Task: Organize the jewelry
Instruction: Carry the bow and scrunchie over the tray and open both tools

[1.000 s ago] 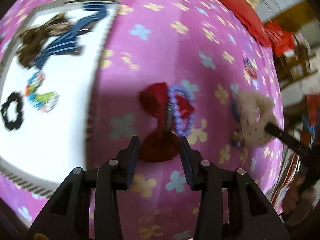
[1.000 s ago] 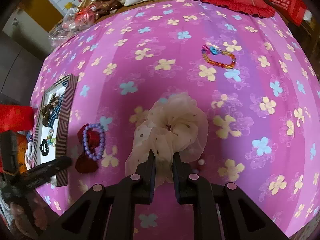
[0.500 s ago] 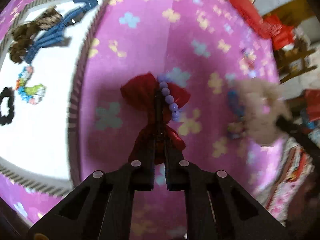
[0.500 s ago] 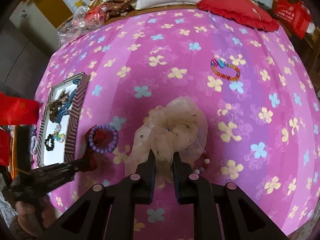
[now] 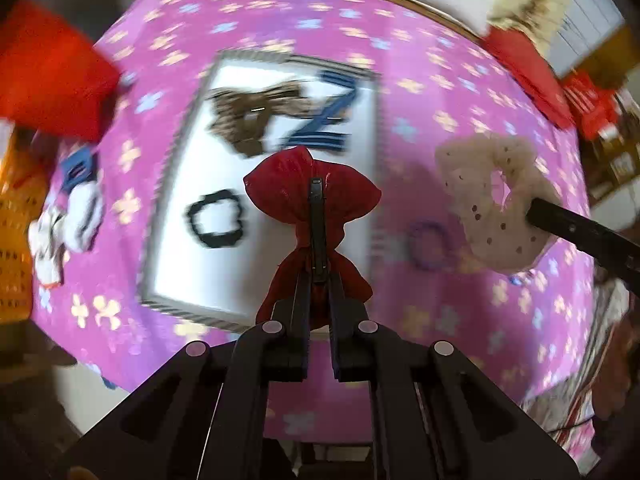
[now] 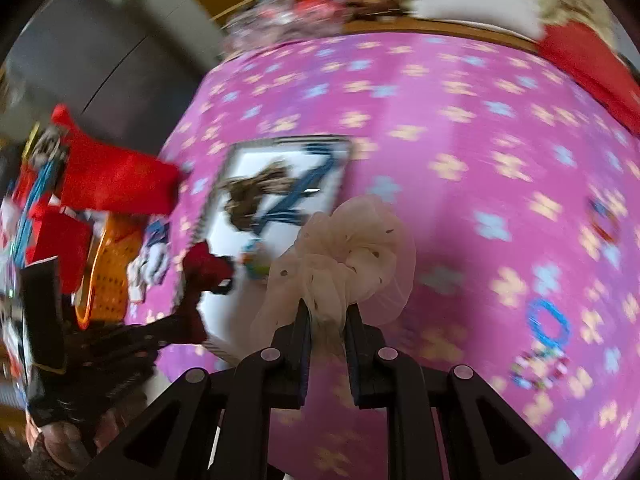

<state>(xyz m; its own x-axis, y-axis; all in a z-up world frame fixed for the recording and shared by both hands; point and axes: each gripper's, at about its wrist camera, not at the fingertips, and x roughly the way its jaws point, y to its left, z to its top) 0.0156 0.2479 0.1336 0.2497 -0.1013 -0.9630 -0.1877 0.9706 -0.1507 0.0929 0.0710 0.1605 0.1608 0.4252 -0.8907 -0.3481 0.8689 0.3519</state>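
Observation:
My left gripper [image 5: 319,280] is shut on a red bow hair clip [image 5: 312,192] and holds it in the air above the white tray [image 5: 176,272] with a striped rim. The tray holds a brown bow [image 5: 248,116], a blue striped bow [image 5: 324,124] and a black scrunchie [image 5: 216,220]. My right gripper [image 6: 326,316] is shut on a cream dotted scrunchie [image 6: 356,256], lifted near the tray's right edge [image 6: 340,184]. The cream scrunchie also shows in the left wrist view [image 5: 496,200]. A purple bead bracelet [image 5: 428,244] lies on the pink flowered cloth [image 5: 440,80] right of the tray.
A blue bracelet and mixed beads [image 6: 548,336] lie on the cloth at the right. A red cushion [image 5: 528,72] sits at the far edge. An orange basket [image 6: 108,276] and red items [image 6: 112,176] stand left of the table.
My left gripper closed on the red bow and lifted it off the cloth to above the tray; the purple bracelet stayed behind. My right gripper carried the cream scrunchie left toward the tray.

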